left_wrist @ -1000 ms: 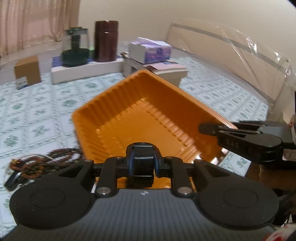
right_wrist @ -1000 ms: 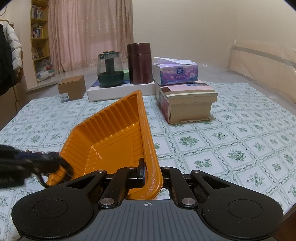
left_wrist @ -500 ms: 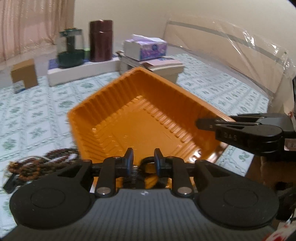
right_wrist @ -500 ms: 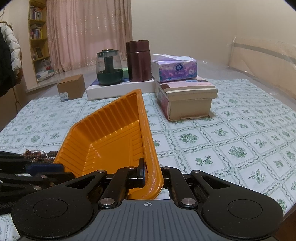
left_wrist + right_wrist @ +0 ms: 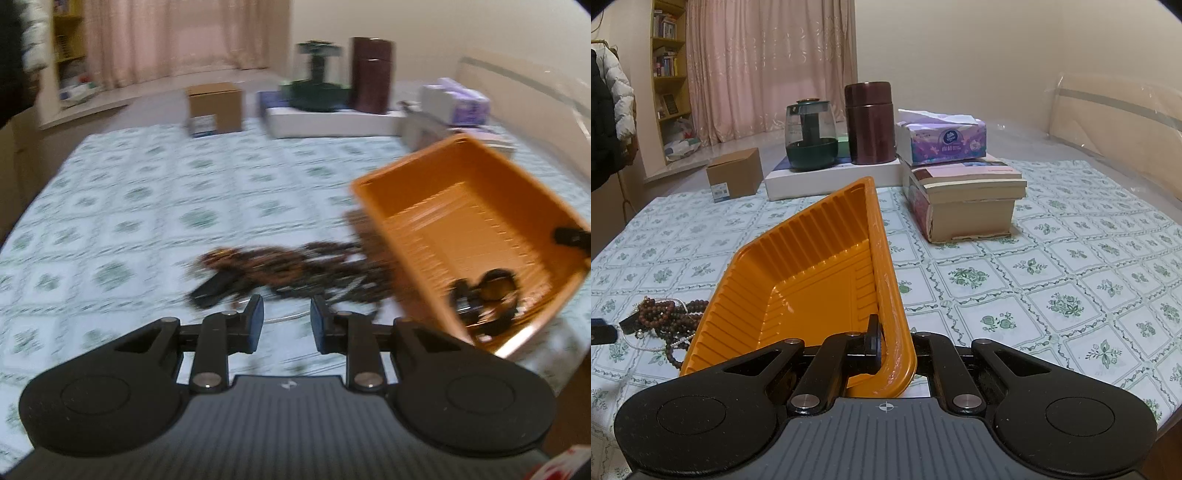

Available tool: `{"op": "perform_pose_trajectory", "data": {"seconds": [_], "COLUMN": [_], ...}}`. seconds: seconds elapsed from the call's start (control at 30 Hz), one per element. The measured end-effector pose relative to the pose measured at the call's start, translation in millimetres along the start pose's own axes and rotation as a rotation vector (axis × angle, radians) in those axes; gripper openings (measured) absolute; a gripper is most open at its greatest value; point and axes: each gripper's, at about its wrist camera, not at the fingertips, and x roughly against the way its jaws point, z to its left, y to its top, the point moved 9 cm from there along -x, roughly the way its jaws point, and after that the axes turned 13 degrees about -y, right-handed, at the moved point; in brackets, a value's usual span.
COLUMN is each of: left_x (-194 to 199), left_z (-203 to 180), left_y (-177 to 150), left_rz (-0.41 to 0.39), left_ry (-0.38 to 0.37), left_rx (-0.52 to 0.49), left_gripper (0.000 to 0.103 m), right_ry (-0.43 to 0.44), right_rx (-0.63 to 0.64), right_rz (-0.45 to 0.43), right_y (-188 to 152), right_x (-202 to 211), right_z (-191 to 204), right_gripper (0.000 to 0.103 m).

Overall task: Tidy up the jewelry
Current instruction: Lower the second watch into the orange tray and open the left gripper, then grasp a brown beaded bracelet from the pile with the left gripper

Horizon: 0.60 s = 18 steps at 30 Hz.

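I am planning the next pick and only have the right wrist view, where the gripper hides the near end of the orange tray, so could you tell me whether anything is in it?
Observer: Yes. The left wrist view shows a dark ring-like piece lying in the low near corner of the orange tray. It is too blurred to identify.
Operator: Thank you. Is the left gripper carrying anything at the moment?
Observer: No. The left gripper has its jaws opening and nothing is between them.
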Motion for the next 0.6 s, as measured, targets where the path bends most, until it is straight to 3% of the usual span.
{"op": "perform_pose_trajectory", "data": {"seconds": [0.23, 0.6], "left_x": [-2.2, -43.7], "left_z": [27.4, -2.7], "left_y": [-12.1, -9.5], "left_rz": [0.005, 0.021], "left_ry": [0.033, -0.061], "left_rx": [0.051, 0.050], "left_gripper": [0.024, 0.024], "right_ry": [-0.005, -0.027], "right_rx": [0.007, 0.016], "right_rz": [-0.003, -0.019], "right_y": [0.9, 3.4], "right_x": [1.7, 2.2], "right_z": [1.0, -3.6], "right_gripper": [0.006, 0.006]}}
